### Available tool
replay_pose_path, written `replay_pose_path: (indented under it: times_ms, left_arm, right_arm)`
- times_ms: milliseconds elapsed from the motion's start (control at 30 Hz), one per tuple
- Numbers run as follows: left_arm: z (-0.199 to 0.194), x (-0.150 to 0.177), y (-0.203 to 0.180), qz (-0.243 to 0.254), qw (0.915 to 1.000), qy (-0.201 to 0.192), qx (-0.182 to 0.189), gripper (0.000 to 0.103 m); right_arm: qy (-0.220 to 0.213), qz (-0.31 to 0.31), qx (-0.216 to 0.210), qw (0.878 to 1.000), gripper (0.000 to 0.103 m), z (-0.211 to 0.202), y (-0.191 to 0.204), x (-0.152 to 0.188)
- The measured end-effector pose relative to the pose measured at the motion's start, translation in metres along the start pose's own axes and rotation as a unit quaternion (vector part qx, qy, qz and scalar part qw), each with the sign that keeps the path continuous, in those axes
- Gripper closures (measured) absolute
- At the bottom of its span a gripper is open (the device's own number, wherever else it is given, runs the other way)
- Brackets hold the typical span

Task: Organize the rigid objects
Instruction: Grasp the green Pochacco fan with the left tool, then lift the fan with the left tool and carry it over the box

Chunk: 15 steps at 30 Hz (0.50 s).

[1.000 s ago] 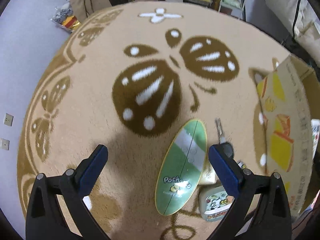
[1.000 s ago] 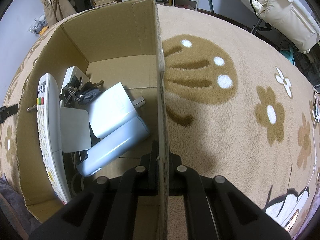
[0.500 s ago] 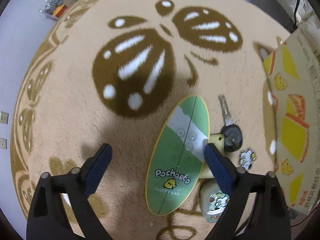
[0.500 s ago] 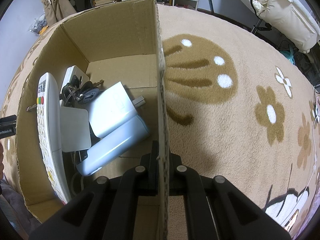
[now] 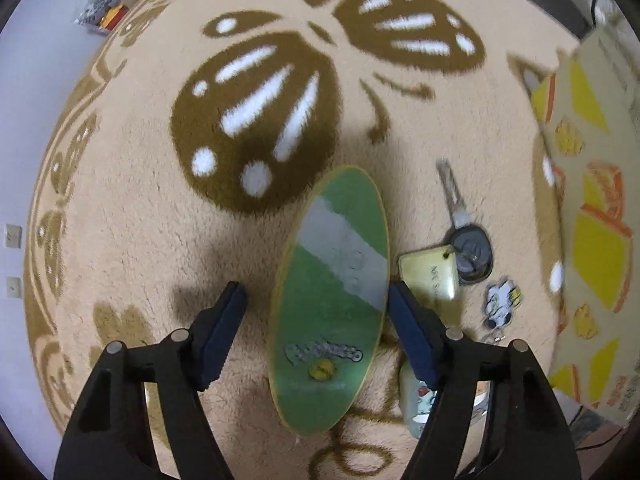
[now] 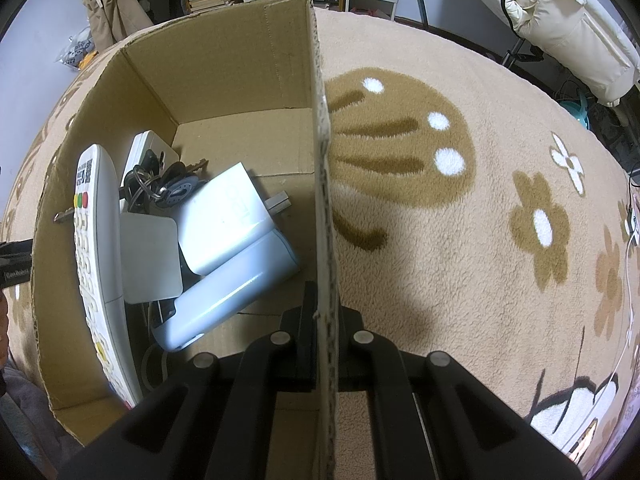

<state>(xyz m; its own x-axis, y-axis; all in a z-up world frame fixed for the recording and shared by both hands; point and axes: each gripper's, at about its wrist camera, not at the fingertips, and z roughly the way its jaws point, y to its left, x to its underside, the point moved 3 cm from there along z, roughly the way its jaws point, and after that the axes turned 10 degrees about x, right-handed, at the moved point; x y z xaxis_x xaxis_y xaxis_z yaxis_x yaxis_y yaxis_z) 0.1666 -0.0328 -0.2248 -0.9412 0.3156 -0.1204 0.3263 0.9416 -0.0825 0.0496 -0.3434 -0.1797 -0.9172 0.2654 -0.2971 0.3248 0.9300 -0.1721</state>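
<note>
Jaws of the left gripper (image 5: 316, 304) spread around the green case (image 5: 332, 300); right gripper (image 6: 322, 316) pinches the box (image 6: 320, 160) wall; remote (image 6: 96, 264) already boxed, key (image 5: 464, 232) left.

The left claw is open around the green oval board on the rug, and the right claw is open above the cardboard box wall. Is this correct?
Not entirely. The right wrist view shows the right claw shut on the cardboard box wall, not open above it. The left claw is indeed open around the green oval board on the rug.
</note>
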Motion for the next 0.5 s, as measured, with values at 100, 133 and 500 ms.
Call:
replay_pose_path:
  times_ms: [100,133,500]
  left_arm:
    - [0.002,-0.001,-0.003,-0.008,1.0,0.0,0.0,0.035]
    - [0.002,-0.001,-0.004,-0.011,0.9999,-0.001,0.006,0.042]
    - [-0.031,-0.006,0.016,-0.069,0.9969,-0.038,0.002,0.048]
  right_arm:
    - [0.0,0.0,-0.001,1.0,0.098,0.0,0.0,0.0]
    - [0.0,0.0,-0.001,1.0,0.098,0.0,0.0,0.0]
    - [0.0,0.0,0.0,1.0,0.098,0.0,-0.001,0.001]
